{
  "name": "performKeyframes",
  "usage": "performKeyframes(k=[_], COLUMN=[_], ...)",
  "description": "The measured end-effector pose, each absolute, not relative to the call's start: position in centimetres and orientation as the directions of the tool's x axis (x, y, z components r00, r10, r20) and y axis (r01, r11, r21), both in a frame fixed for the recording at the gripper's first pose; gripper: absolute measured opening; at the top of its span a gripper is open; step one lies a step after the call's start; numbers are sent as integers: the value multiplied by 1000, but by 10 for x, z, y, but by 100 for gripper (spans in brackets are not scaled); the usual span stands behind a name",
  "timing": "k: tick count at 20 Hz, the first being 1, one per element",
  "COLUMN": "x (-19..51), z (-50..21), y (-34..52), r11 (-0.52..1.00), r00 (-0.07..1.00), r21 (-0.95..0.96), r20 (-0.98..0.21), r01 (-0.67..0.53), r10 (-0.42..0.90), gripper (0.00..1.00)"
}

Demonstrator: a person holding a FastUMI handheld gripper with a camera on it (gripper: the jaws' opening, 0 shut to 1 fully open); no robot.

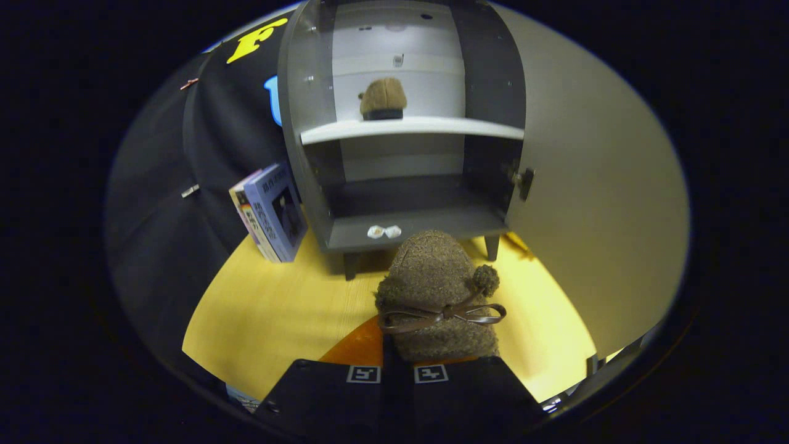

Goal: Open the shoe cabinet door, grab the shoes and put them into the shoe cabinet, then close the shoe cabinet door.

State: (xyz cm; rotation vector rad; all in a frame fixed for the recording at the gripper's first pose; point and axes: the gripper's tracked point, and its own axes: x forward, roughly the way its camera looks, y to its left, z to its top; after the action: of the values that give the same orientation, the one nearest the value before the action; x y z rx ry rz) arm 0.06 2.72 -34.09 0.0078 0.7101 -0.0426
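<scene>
Claw: we see the gripper [397, 364] from behind its two fingers, which sit close together and press on the near end of a slipper, holding it.
Held slipper: a fuzzy brown slipper [434, 290] sticks out just ahead of the fingers, toe pointing toward the cabinet. A thin dark bow [444, 314] is tied across its top and a small pom-pom [485, 279] sits on its right side.
Shoe cabinet: a dark grey shoe cabinet [308, 123] on short legs stands beyond the slipper, facing us, with its inside showing.
Door: the pale door [592, 203] is swung wide open to the right, and a dark hinge [524, 182] joins it to the cabinet wall.
Upper shelf: a white shelf [410, 128] crosses the cabinet, and a second brown slipper [383, 98] rests on it, toward the left of centre.
Lower compartment: we find two small white objects [383, 232] on the front edge of the bottom board; we cannot tell what they are.
Books: a few books [271, 213] lean just beside the cabinet's left side.
Surface: everything stands on a yellow table [271, 314], with an orange patch [360, 345] under the held slipper.
</scene>
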Motion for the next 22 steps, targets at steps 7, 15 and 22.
performKeyframes(k=[7,15,22], x=[43,105,189], z=[-225,-149,-112], y=[21,1,-19], r11=[995,992,993], r00=[867,917,928], r21=[-49,-72,-65], r20=[-489,-379,-353], r01=[89,102,102], r10=[-101,-122,-118], gripper=[5,5,5])
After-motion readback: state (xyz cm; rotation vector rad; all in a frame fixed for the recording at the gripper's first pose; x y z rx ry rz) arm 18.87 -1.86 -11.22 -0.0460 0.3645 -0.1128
